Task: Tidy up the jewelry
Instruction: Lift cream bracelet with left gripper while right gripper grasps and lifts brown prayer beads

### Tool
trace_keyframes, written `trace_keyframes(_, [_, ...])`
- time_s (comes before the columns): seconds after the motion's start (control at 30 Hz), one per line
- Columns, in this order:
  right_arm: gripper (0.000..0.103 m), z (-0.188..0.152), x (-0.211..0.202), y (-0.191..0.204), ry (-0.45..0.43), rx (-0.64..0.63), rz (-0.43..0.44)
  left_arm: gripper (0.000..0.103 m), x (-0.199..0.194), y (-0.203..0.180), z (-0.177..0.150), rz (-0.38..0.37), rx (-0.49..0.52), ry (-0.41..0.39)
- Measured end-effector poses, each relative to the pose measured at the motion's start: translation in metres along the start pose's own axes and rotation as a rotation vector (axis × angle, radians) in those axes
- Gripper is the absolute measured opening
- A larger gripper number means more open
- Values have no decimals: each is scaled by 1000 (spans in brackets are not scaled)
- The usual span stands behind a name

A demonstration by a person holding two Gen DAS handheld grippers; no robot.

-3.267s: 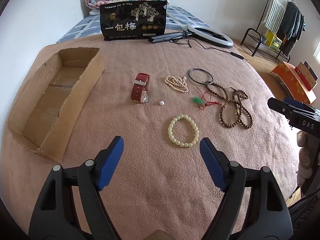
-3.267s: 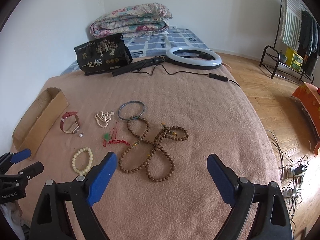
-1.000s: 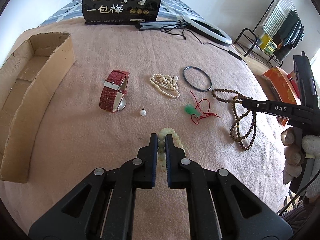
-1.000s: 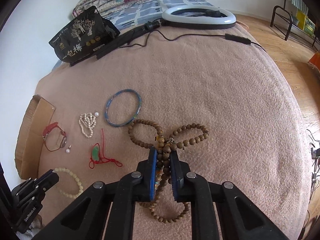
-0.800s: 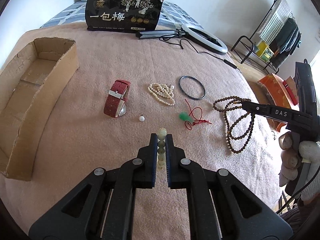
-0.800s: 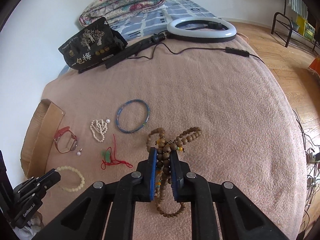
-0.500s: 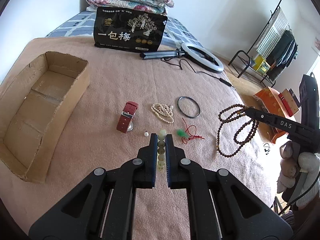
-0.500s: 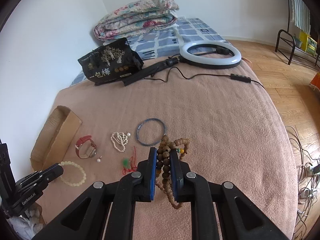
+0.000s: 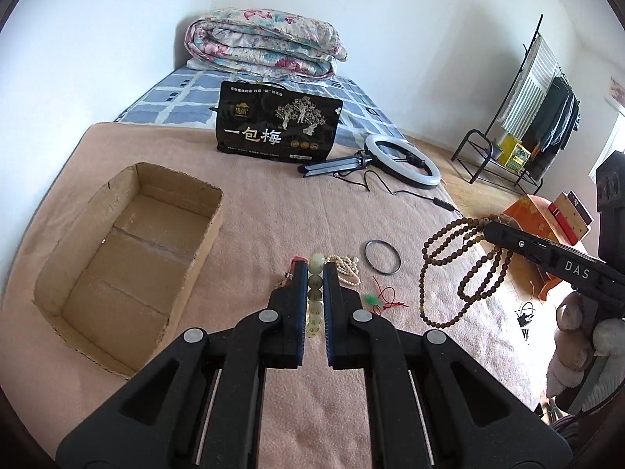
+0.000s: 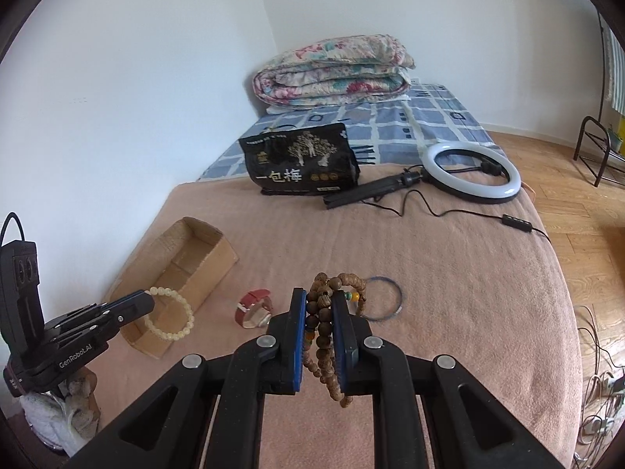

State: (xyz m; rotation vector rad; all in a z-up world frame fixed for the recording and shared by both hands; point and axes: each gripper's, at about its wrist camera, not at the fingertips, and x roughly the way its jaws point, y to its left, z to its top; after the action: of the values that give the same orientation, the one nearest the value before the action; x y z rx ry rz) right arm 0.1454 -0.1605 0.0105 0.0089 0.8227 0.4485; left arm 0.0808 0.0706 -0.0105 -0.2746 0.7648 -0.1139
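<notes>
My left gripper (image 9: 315, 273) is shut on a pale green bead bracelet (image 9: 315, 297), held above the pink blanket; in the right wrist view that bracelet (image 10: 170, 314) dangles from the left gripper (image 10: 146, 299) beside the cardboard box (image 10: 183, 273). Brown wooden prayer beads (image 10: 322, 332) hang from my shut right gripper (image 10: 318, 299), and the same beads (image 9: 461, 273) droop from it (image 9: 486, 230) in the left wrist view. On the blanket lie a red watch (image 10: 254, 308), a pearl strand (image 9: 345, 269), a dark bangle (image 9: 383, 258) and a green pendant on red cord (image 9: 381, 300). The open box (image 9: 129, 258) holds nothing.
At the back stand a black printed bag (image 9: 279, 129), a ring light with tripod and cable (image 9: 402, 160), and a folded floral quilt (image 9: 265, 49). A clothes rack (image 9: 523, 117) and orange box (image 9: 543, 219) stand on the wood floor right of the bed.
Both grippers rose off the blanket, lifting the green bracelet and the wooden beads clear of it. Their views tilted up, and the box came nearer in the left wrist view.
</notes>
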Motion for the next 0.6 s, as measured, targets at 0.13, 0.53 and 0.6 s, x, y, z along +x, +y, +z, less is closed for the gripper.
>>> trace_keyframes(0.13, [11,10,3,26,-5,-30,57,5,-12,20,7,23,-13,-12])
trace_keyframes(0.53, [10,38,32,103,-12,-129,164,5,-36,98,12,122,-81,-30])
trace_keyframes(0.6, [10,40,39,116,-9,-143,180,5,-39,110,11,135,-93,-31])
